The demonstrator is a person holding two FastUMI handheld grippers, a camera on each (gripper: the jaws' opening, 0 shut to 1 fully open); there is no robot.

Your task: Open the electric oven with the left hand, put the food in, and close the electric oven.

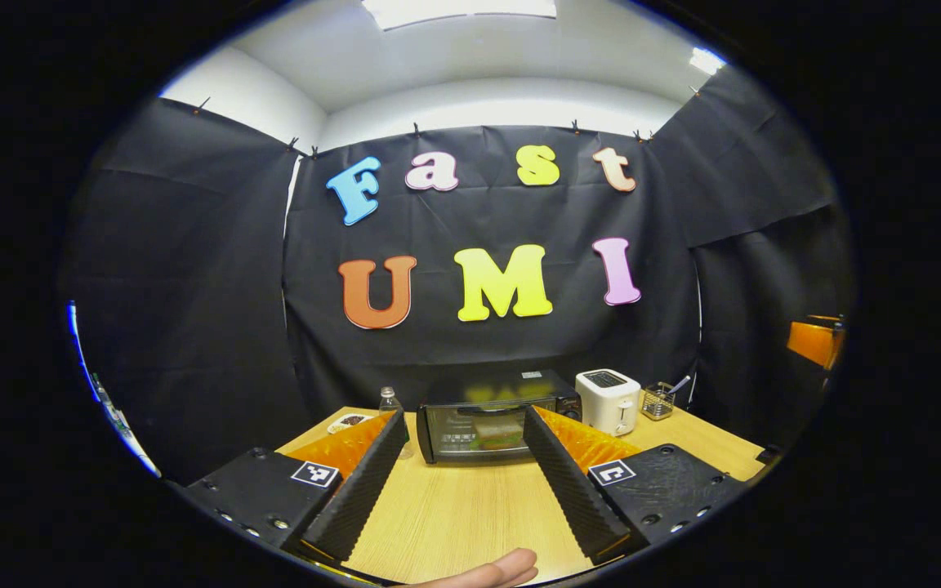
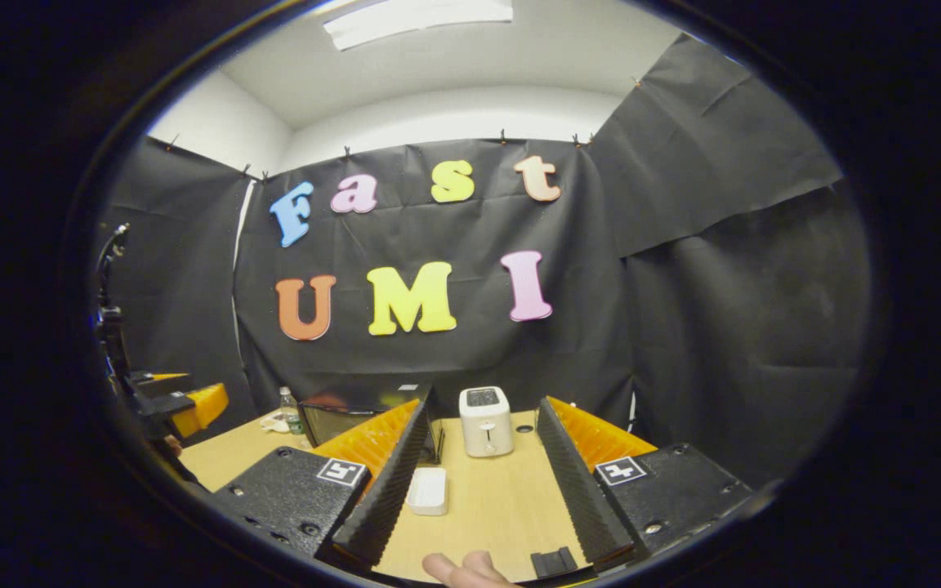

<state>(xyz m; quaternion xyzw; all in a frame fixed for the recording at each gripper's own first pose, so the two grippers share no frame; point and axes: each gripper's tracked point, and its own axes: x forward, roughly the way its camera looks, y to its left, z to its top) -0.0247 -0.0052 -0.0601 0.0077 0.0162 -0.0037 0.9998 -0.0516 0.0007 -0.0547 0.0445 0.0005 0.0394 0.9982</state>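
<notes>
The black electric oven (image 1: 487,420) stands at the back of the wooden table (image 1: 454,514) with its glass door closed. A blurred shape shows behind the glass. My left gripper (image 1: 464,425) is open, well short of the oven and lined up with the door. In the right gripper view the oven (image 2: 340,416) sits far left, partly hidden by a finger. My right gripper (image 2: 483,412) is open with nothing held, facing the toaster. A small white rectangular item (image 2: 428,490) lies on the table beside its left finger (image 2: 381,490); I cannot tell what it is.
A white toaster (image 1: 609,400) and a wire utensil holder (image 1: 658,400) stand right of the oven. A clear bottle (image 1: 389,400) and a small dish (image 1: 348,422) sit to its left. A fingertip (image 1: 495,569) shows at the bottom. The other gripper (image 2: 168,404) is at far left.
</notes>
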